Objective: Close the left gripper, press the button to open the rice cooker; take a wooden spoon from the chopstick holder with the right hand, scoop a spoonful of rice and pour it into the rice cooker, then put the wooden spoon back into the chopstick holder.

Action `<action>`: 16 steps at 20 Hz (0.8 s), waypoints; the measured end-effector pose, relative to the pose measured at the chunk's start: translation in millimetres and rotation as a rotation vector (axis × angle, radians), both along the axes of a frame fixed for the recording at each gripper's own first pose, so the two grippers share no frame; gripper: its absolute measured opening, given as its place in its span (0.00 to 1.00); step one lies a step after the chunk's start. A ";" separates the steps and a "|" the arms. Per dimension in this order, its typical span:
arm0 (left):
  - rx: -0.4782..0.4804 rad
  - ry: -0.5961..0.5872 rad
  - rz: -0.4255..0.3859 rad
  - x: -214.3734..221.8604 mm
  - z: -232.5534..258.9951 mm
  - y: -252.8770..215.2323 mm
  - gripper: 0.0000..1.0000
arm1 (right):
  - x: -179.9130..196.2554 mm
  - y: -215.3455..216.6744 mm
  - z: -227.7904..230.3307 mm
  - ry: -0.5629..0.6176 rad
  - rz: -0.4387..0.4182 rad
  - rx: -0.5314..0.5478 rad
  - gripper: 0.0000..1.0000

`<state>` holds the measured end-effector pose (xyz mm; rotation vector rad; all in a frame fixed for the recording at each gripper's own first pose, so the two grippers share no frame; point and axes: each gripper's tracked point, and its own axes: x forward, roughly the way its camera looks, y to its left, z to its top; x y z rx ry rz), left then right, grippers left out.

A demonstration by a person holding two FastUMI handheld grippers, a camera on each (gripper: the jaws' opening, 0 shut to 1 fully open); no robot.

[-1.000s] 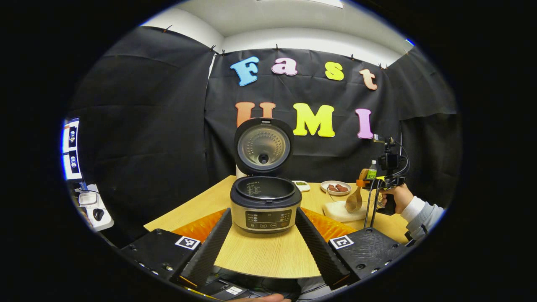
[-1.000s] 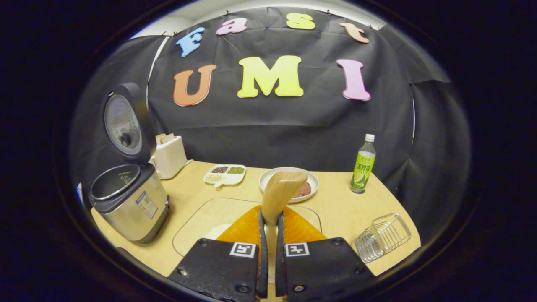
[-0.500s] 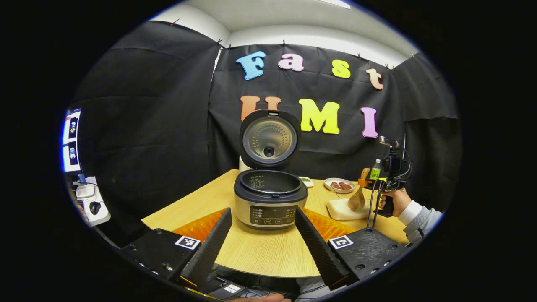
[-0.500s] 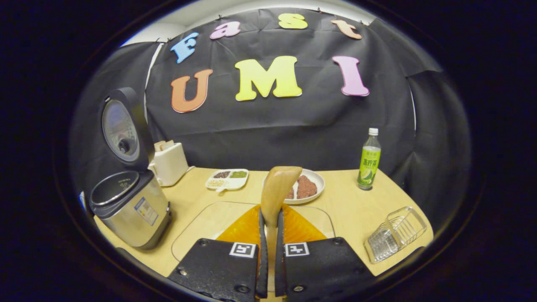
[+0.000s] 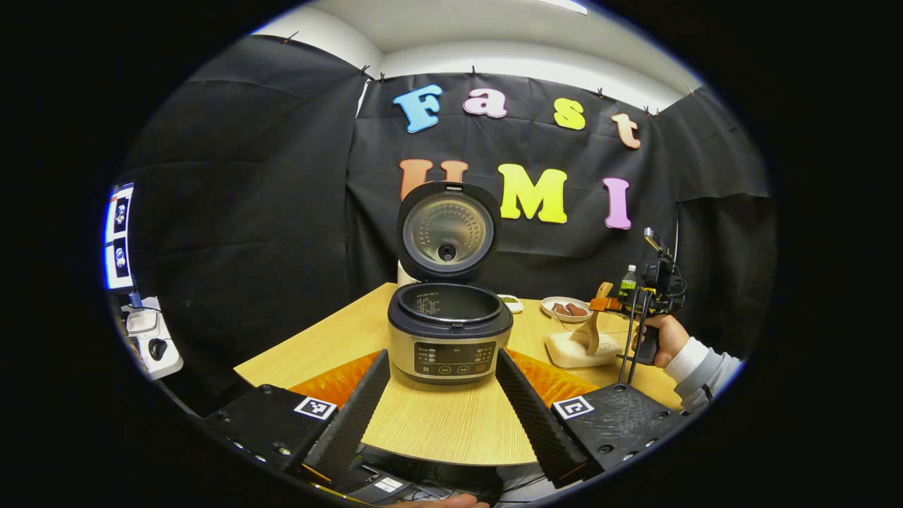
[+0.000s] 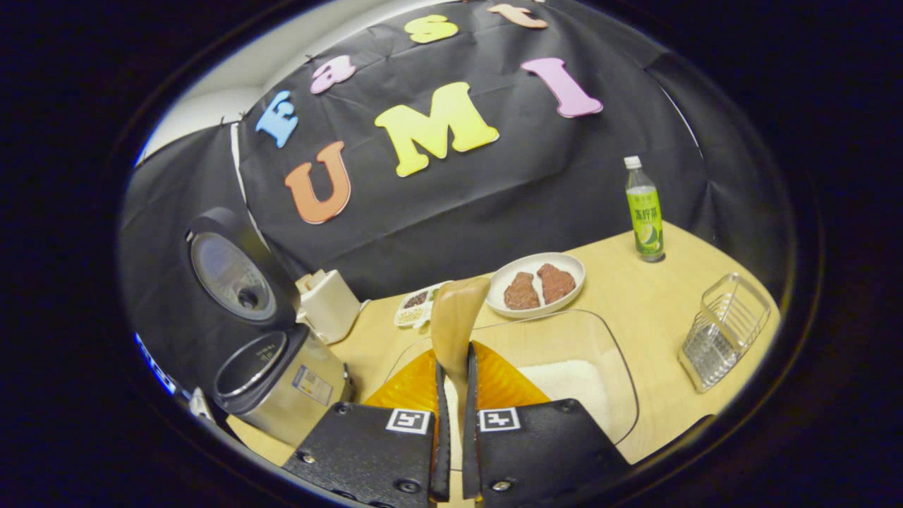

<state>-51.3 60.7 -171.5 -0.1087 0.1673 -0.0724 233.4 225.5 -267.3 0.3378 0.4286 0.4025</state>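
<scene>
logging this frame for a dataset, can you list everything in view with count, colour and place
rice cooker: 1, silver and black, lid up, table's left part
wooden spoon: 1, light wood, clamped in the right gripper over the glass dish
glass dish: 1, clear, white rice inside, table's middle
plate: 1, white, two brown pieces on it, behind the dish
divided tray: 1, white, grains in it, near the wall
bottle: 1, green label, white cap, far right
wire holder: 1, metal, right edge
white box: 1, cream, behind the cooker
table: 1, light wood
left gripper: 1, open, before the cooker
right gripper: 1, shut on the spoon
hand: 1, grey sleeve, holding the right gripper
</scene>
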 end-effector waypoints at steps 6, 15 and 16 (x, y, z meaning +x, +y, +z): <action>0.004 -0.013 0.017 -0.9 6.4 10.0 0.96 | 6.9 -19.5 -5.3 0.167 -0.042 0.256 0.12; 0.002 -0.009 0.022 -1.3 3.4 10.4 0.96 | 4.6 -39.5 0.2 0.229 -0.112 0.493 0.12; 0.001 -0.008 0.022 -1.5 3.7 11.3 0.96 | 1.5 -41.5 2.7 0.229 -0.120 0.499 0.11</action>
